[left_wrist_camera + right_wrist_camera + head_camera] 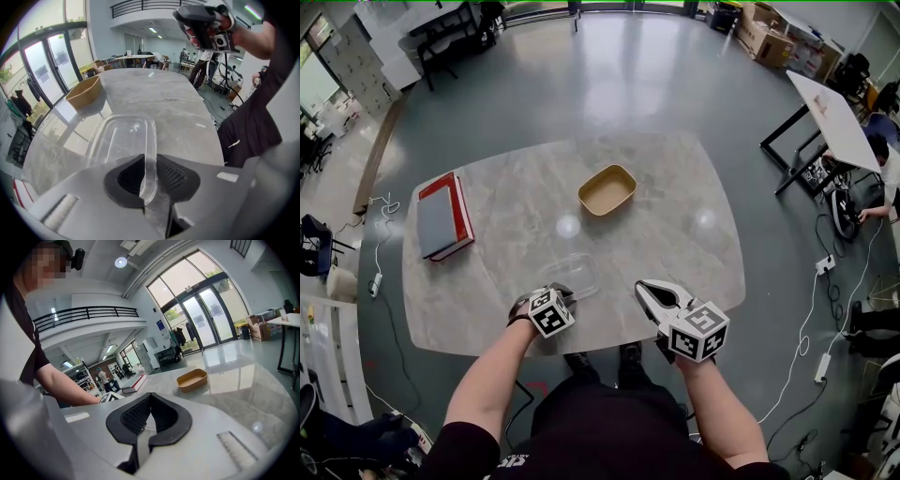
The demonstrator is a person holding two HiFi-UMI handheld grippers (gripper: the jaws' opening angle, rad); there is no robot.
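A clear plastic container (573, 270) lies on the marble table (675, 234) near its front edge. My left gripper (564, 292) is shut on that container's near rim; in the left gripper view the rim of the clear container (123, 136) runs straight between the pads of the left gripper (149, 158). My right gripper (646, 287) hovers at the front edge, to the right of the container, shut with nothing in it. The right gripper view shows the right gripper (150, 395) with its pads meeting and empty. A brown paper tray (607, 189) sits empty further back, also visible as the brown tray (85, 92) (192, 379).
A red and grey book (442, 215) lies at the table's left end. White cables (825, 309) and a power strip run over the floor to the right. A white table (830, 112) on black legs stands at the far right, with a person beside it.
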